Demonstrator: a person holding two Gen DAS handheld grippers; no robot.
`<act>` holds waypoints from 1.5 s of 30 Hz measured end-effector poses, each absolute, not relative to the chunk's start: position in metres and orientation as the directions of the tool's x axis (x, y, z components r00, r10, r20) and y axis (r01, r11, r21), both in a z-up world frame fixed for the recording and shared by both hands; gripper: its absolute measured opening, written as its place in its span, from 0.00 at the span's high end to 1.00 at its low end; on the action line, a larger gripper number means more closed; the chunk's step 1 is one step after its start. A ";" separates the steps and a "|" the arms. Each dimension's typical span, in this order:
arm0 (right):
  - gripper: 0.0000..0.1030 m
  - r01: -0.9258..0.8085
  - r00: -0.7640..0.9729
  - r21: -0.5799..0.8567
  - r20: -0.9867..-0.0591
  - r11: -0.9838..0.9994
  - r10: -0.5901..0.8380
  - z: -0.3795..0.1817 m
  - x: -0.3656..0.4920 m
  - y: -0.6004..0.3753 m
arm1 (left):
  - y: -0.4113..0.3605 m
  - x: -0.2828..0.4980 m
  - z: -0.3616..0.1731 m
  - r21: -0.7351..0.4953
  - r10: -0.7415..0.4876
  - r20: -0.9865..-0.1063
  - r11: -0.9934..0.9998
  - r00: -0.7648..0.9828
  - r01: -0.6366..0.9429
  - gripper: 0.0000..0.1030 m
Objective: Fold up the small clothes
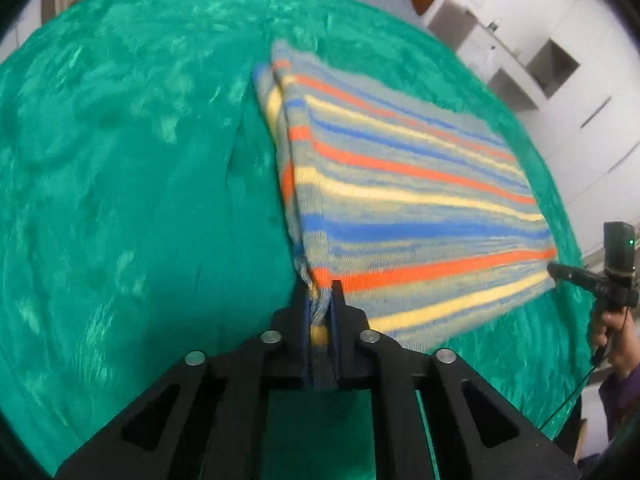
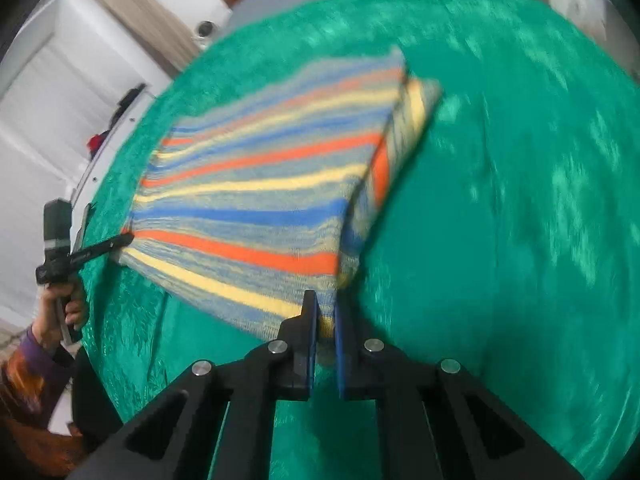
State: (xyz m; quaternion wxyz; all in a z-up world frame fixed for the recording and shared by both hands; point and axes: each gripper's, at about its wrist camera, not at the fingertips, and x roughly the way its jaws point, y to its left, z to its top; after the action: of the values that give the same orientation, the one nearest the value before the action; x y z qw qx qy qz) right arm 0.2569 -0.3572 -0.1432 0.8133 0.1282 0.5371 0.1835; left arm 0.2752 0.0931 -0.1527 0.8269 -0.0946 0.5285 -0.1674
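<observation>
A striped knitted garment (image 1: 404,200), banded in orange, yellow, blue and grey, is stretched taut between two hand-held grippers above a green plush cloth (image 1: 120,200) that covers the work surface. It fills the centre and right of the left wrist view, and the centre and left of the right wrist view.

In the left wrist view, the left gripper (image 1: 323,292) sits at bottom centre. Its jaws are closed nearly all the way, pinching the near left corner of the garment, and bunched fabric shows between them. At the right edge of that view, the right gripper (image 1: 560,271) clamps the opposite near corner.

In the right wrist view, the right gripper (image 2: 326,304) at bottom centre is likewise almost fully closed on a fold of the knit. At the left edge, a hand (image 2: 64,304) with a purple sleeve holds the left gripper (image 2: 127,238) on the far corner.

Holding both near corners likely keeps that edge straight, so it can be carried over the far part, which lies on the cloth with a doubled layer at its side edge. Both grippers point steeply downward and forward. Both views are blurred, the right wrist view more so.
</observation>
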 end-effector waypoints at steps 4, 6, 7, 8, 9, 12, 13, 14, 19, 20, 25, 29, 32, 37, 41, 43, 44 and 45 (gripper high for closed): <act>0.93 -0.147 0.345 0.386 -0.843 0.911 0.413 -0.142 0.239 -0.362 | 0.094 0.266 -0.150 -0.257 -0.331 -0.866 0.938 0.375 0.234 0.95; 0.93 -0.142 0.349 0.389 -0.841 0.910 0.414 -0.157 0.246 -0.361 | 0.088 0.269 -0.156 -0.227 -0.313 -0.869 0.941 0.383 0.252 0.94; 0.92 -0.163 0.376 0.376 -0.831 0.912 0.410 -0.154 0.244 -0.359 | 0.087 0.266 -0.152 -0.207 -0.303 -0.860 0.943 0.411 0.261 0.90; 0.86 -0.183 0.405 0.370 -0.816 0.911 0.413 -0.148 0.239 -0.358 | 0.088 0.262 -0.149 -0.196 -0.292 -0.852 0.948 0.435 0.252 0.83; 0.67 -0.191 0.438 0.356 -0.803 0.915 0.404 -0.147 0.234 -0.361 | 0.090 0.256 -0.146 -0.197 -0.290 -0.843 0.950 0.452 0.241 0.79; 0.18 -0.178 0.604 0.293 -0.721 0.940 0.339 -0.128 0.204 -0.379 | 0.101 0.221 -0.132 -0.194 -0.283 -0.765 0.958 0.579 0.211 0.28; 0.18 -0.150 0.660 0.252 -0.694 0.956 0.287 -0.126 0.195 -0.387 | 0.104 0.209 -0.131 -0.178 -0.264 -0.731 0.964 0.630 0.199 0.16; 0.18 -0.100 0.706 0.192 -0.677 0.976 0.205 -0.126 0.190 -0.397 | 0.107 0.198 -0.132 -0.154 -0.236 -0.692 0.972 0.682 0.180 0.12; 0.06 0.072 0.679 0.004 -0.733 0.997 -0.046 -0.170 0.197 -0.429 | 0.109 0.189 -0.179 -0.116 -0.181 -0.716 0.983 0.674 0.141 0.11; 0.03 0.103 0.624 0.032 -0.780 0.994 -0.039 -0.183 0.202 -0.438 | 0.109 0.187 -0.180 -0.114 -0.186 -0.698 0.982 0.692 0.150 0.10; 0.00 0.115 0.582 -0.009 -0.810 0.993 -0.075 -0.179 0.213 -0.437 | 0.104 0.194 -0.184 -0.104 -0.188 -0.696 0.981 0.693 0.161 0.06; 0.00 0.115 0.610 0.025 -0.791 0.993 -0.051 -0.181 0.206 -0.441 | 0.107 0.192 -0.184 -0.099 -0.187 -0.692 0.981 0.697 0.164 0.05; 0.00 0.115 0.610 0.018 -0.791 0.993 -0.056 -0.180 0.207 -0.443 | 0.110 0.181 -0.181 -0.103 -0.192 -0.686 0.980 0.702 0.167 0.05; 0.00 0.115 0.609 0.017 -0.791 0.993 -0.057 -0.180 0.208 -0.443 | 0.111 0.176 -0.182 -0.105 -0.195 -0.673 0.980 0.714 0.169 0.05; 0.00 0.116 0.609 0.018 -0.791 0.993 -0.057 -0.180 0.209 -0.443 | 0.111 0.176 -0.182 -0.107 -0.197 -0.674 0.980 0.712 0.170 0.05; 0.00 0.116 0.609 0.019 -0.791 0.993 -0.056 -0.180 0.209 -0.443 | 0.111 0.176 -0.182 -0.109 -0.200 -0.674 0.979 0.711 0.171 0.04; 0.00 0.116 0.609 0.018 -0.791 0.993 -0.056 -0.180 0.209 -0.443 | 0.111 0.176 -0.182 -0.110 -0.201 -0.675 0.979 0.710 0.172 0.04; 0.00 0.117 0.609 0.018 -0.791 0.993 -0.057 -0.181 0.209 -0.443 | 0.111 0.175 -0.181 -0.110 -0.201 -0.674 0.979 0.711 0.172 0.04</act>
State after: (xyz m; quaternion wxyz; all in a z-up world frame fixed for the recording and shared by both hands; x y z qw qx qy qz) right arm 0.2089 -0.4429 -0.1805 0.8964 0.0341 0.4393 -0.0486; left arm 0.1751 0.1108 -0.1813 0.9246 -0.0197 0.3668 -0.1008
